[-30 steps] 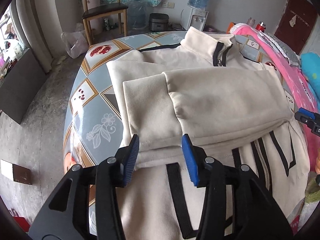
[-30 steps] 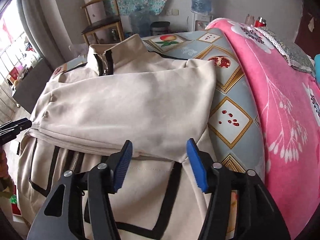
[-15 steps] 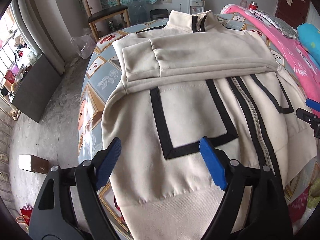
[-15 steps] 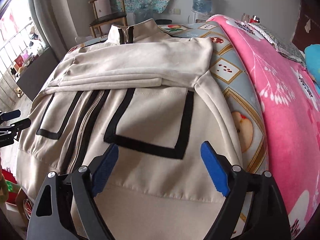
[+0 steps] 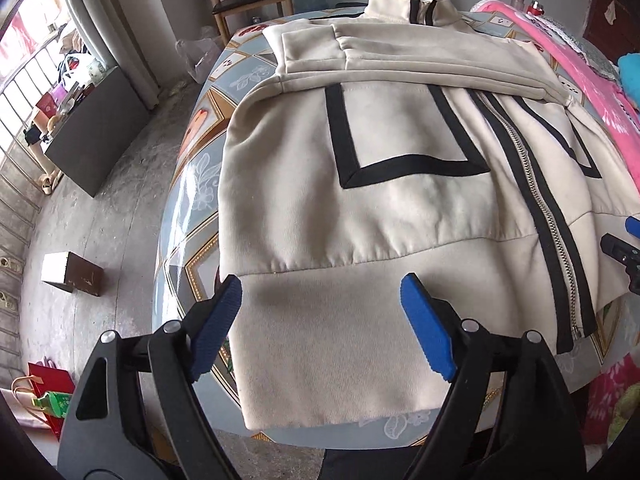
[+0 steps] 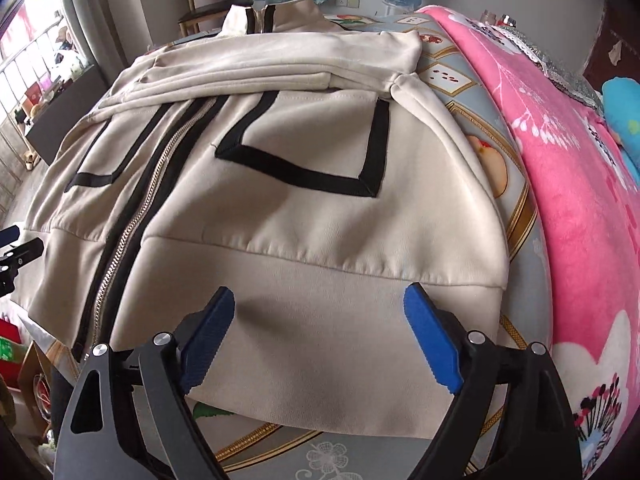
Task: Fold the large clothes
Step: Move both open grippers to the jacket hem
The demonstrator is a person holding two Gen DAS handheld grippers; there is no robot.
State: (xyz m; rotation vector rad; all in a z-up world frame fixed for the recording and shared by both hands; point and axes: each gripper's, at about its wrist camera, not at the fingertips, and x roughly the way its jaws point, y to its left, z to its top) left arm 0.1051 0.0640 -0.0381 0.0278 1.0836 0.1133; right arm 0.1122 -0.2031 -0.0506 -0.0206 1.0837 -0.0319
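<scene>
Left wrist view: the cream zip-up jacket with black trim is being spread flat on the patterned counter; the left gripper is being held wide open, empty, over its hem.
Right wrist view: the right gripper is likewise being held open, empty, above the hem; the pink floral blanket is lying beside the jacket.

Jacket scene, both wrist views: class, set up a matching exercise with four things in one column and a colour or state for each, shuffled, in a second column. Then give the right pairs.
Things
1. jacket
2. sleeves
3. blanket
4. left gripper

Colour or state
A. pink with white flowers
B. folded across the chest
C. cream with black trim, zipped, flat on the table
D. open, over the hem band

Pairs: 1-C, 2-B, 3-A, 4-D
</scene>
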